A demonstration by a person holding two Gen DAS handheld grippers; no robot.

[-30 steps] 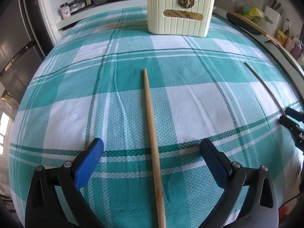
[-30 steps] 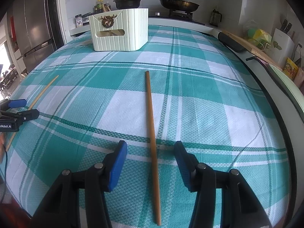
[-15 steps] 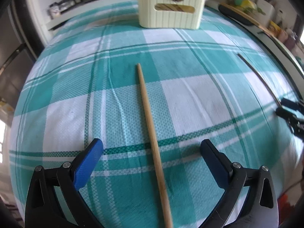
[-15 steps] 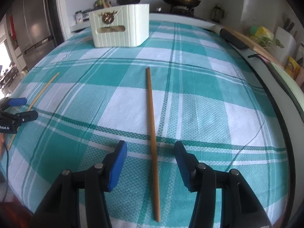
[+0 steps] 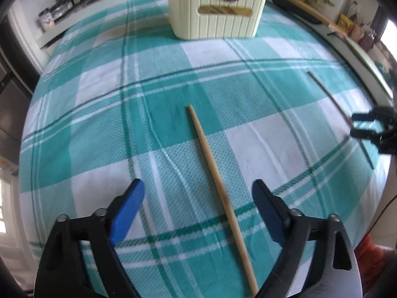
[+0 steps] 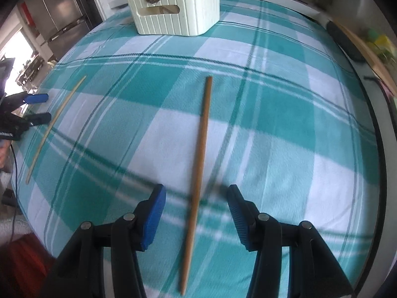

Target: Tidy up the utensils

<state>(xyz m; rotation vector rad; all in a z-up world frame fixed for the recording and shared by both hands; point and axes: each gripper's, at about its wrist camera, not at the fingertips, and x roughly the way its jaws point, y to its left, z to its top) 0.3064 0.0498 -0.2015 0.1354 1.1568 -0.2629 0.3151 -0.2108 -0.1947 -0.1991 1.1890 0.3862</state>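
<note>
A woven teal-and-white plaid cloth (image 5: 104, 129) covers the desk. At its far end stands a cream ribbed box (image 5: 215, 7) with a slot handle and a gold ornament; pale sticks show through the slot. Nearer than the box, a slim pale wooden chopstick (image 5: 218, 188) lies flat on the cloth between the blue pads of the left tongs (image 5: 198, 196), which stand wide apart. A darker round chopstick (image 6: 198, 164) lies likewise between the right tongs (image 6: 196, 198), also apart. Neither chopstick is gripped.
</note>
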